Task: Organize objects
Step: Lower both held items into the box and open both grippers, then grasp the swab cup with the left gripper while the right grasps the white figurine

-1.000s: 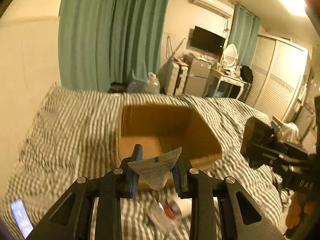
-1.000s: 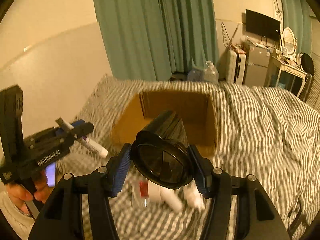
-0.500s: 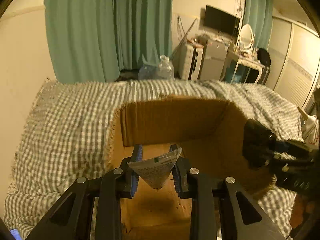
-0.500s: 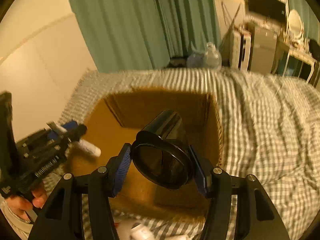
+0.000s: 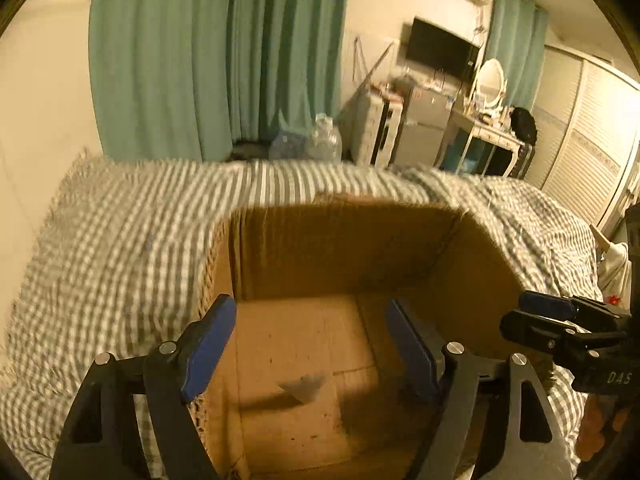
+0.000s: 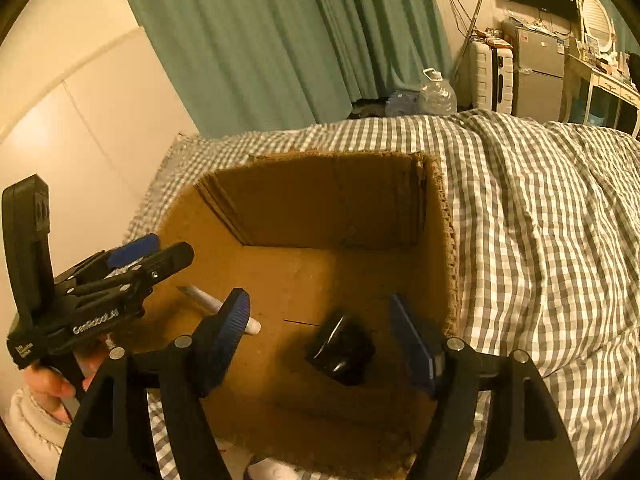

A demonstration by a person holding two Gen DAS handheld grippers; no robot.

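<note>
An open cardboard box (image 5: 344,248) sits on the checked bedspread; it also shows in the right wrist view (image 6: 320,200). My left gripper (image 5: 312,344) is open and empty above the box. A white tube (image 5: 304,386) shows blurred below it, over the box floor; in the right wrist view the tube (image 6: 216,306) lies on the floor. My right gripper (image 6: 320,340) is open and empty above the box. A black jar (image 6: 342,350) lies on the box floor below it. The left gripper (image 6: 132,264) shows at the left, and the right gripper (image 5: 560,328) shows at the right of the left wrist view.
The checked bedspread (image 6: 540,240) spreads to the right and behind the box. Green curtains (image 5: 216,60), water jugs (image 6: 436,94), a suitcase, a small fridge and a dressing table stand beyond the bed. A white wall (image 6: 80,120) is on the left.
Both grippers have opened over the box. The left let go of the white tube and the right let go of the black jar; both items are now down in the box.
</note>
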